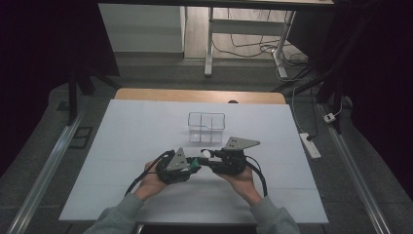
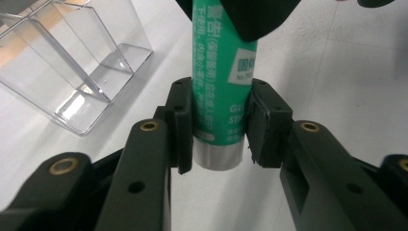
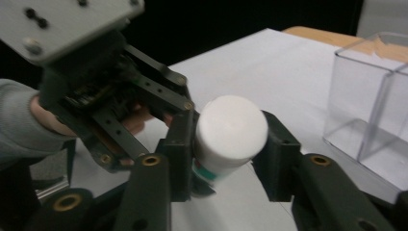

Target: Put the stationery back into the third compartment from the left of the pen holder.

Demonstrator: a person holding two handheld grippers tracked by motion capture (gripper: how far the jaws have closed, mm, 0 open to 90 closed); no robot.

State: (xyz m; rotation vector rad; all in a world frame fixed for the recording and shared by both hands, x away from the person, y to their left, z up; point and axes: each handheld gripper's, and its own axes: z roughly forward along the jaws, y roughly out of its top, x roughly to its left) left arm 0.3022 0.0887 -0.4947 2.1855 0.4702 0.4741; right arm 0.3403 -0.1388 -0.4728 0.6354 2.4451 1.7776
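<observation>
From the high view, the person's two hands meet near the front middle of the white table point(image 1: 122, 146), the left gripper point(image 1: 191, 165) and right gripper point(image 1: 210, 157) facing each other with a green glue stick with a white cap point(image 1: 198, 161) bridging the gap, its long axis running left to right between them; the clear plastic divided box point(image 1: 206, 126) stands just beyond, nearer the right gripper. In the left gripper view, the left gripper point(image 2: 219, 127) has its jaws closed on the stick's grey bottom end point(image 2: 219, 156), the green body point(image 2: 221, 72) pointing straight away into the other gripper's dark jaws. In the right gripper view, the right gripper point(image 3: 230, 144) clasps the white cap point(image 3: 231, 127) between both pads, the left hand point(image 3: 48, 120) close behind, the box at right.
</observation>
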